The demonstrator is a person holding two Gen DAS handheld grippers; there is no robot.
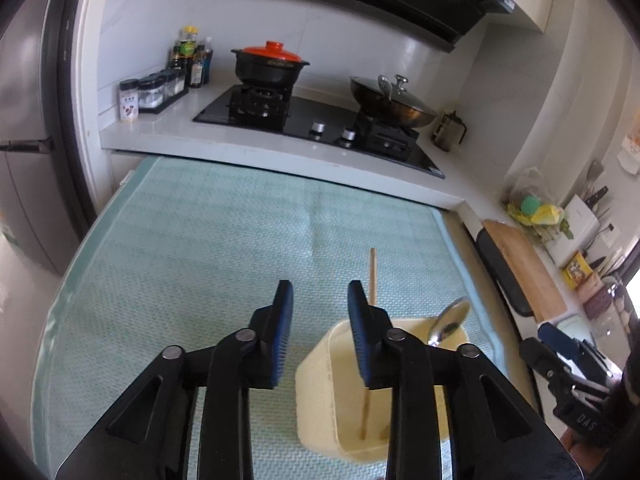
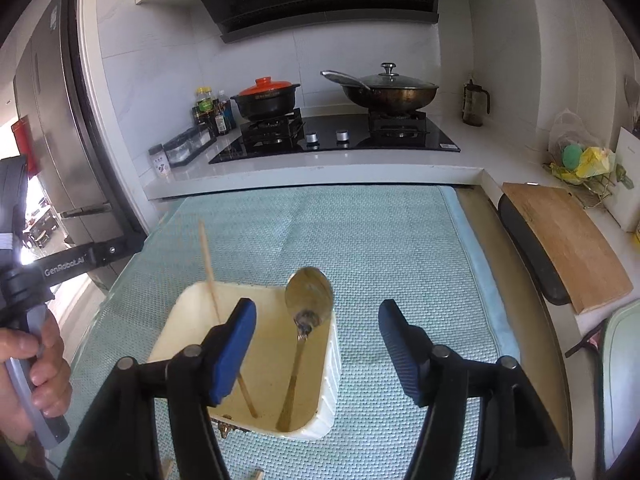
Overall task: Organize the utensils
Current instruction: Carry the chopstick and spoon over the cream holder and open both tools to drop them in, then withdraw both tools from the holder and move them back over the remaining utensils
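A cream plastic bin (image 2: 328, 364) stands on a green mat (image 2: 360, 240). A metal spoon (image 2: 308, 300) and a wooden chopstick (image 2: 208, 264) lean inside it, their upper ends sticking out over the rim. The right gripper (image 2: 318, 314) is open and empty just above the bin's right side. In the left wrist view the bin (image 1: 316, 380), the spoon (image 1: 448, 322) and the chopstick (image 1: 373, 276) lie behind the right finger. The left gripper (image 1: 320, 294) is open and empty to the left of the bin.
A white counter (image 2: 320, 168) behind the mat carries a black hob (image 2: 336, 140) with a red-lidded pot (image 2: 266, 98) and a lidded wok (image 2: 390, 90). Spice jars (image 2: 188, 144) stand left. A wooden cutting board (image 2: 568, 244) lies right. A fridge (image 1: 28, 152) stands left.
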